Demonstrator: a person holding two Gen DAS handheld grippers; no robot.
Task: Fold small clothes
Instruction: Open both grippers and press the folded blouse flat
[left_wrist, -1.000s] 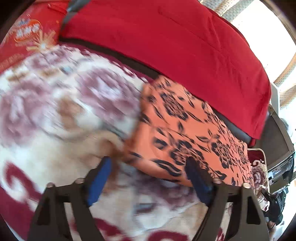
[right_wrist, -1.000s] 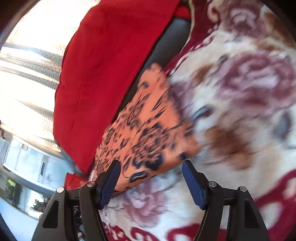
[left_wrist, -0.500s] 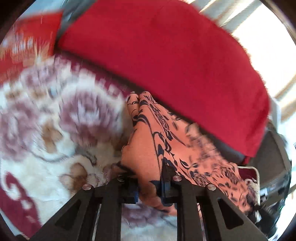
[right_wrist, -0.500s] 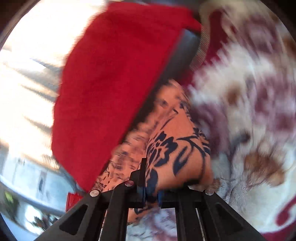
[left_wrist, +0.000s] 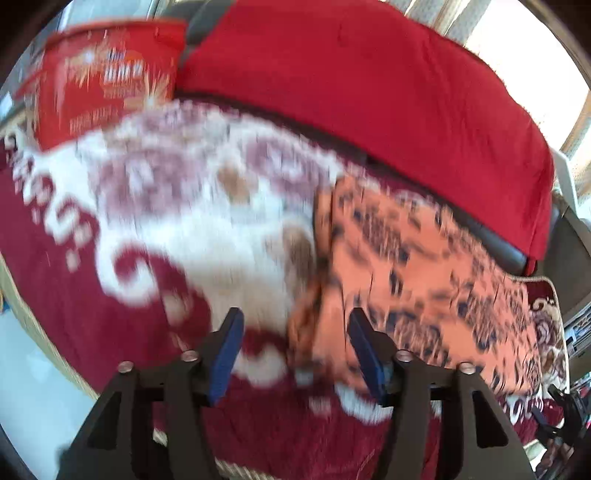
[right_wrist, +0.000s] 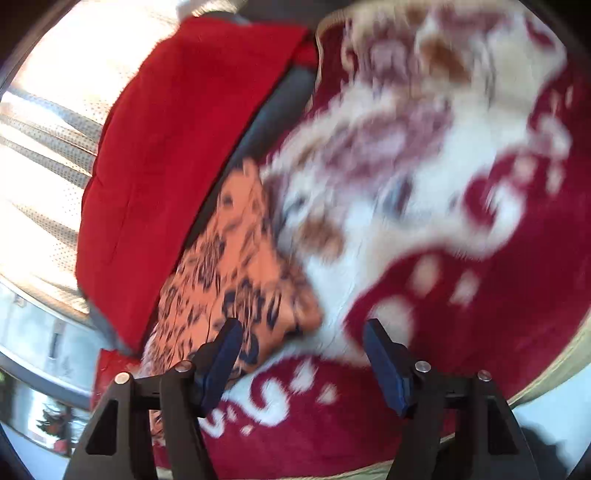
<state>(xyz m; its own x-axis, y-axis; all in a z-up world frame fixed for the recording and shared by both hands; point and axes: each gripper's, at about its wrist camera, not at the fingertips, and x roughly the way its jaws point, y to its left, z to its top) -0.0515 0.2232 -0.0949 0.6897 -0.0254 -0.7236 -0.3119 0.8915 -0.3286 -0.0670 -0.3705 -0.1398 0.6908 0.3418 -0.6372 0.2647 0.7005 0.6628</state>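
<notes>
As I log this moment, both views are motion-blurred, so fine detail is lost.

Item 1: orange floral garment (left_wrist: 417, 273), folded flat on the floral blanket (left_wrist: 207, 221), along the blanket's far edge, next to the dark strip under the red cushion (left_wrist: 369, 92).

Item 2: my left gripper (left_wrist: 295, 332), jaws spread wide, nothing between them. I read the garment's near corner as lying just beyond the gap; the right-hand blue pad (left_wrist: 364, 350) overlaps its near edge in the picture. Contact with the cloth I cannot tell.

Item 3: my right gripper (right_wrist: 301, 341), jaws likewise spread, released. The garment (right_wrist: 229, 284) lies ahead and to the left, its near corner just beyond the left-hand blue pad (right_wrist: 223, 354); the gap looks onto bare blanket (right_wrist: 480, 295).

Views compared:
- Left wrist only: a red printed bag (left_wrist: 99, 81) at the blanket's far left corner, and the garment's long run toward the blanket's right end.
- Right wrist only: pale curtains (right_wrist: 48, 147) behind the cushion (right_wrist: 177, 155), the blanket's beige trim (right_wrist: 554, 373) at its near right edge, and pale floor (right_wrist: 554, 424) past it.
</notes>
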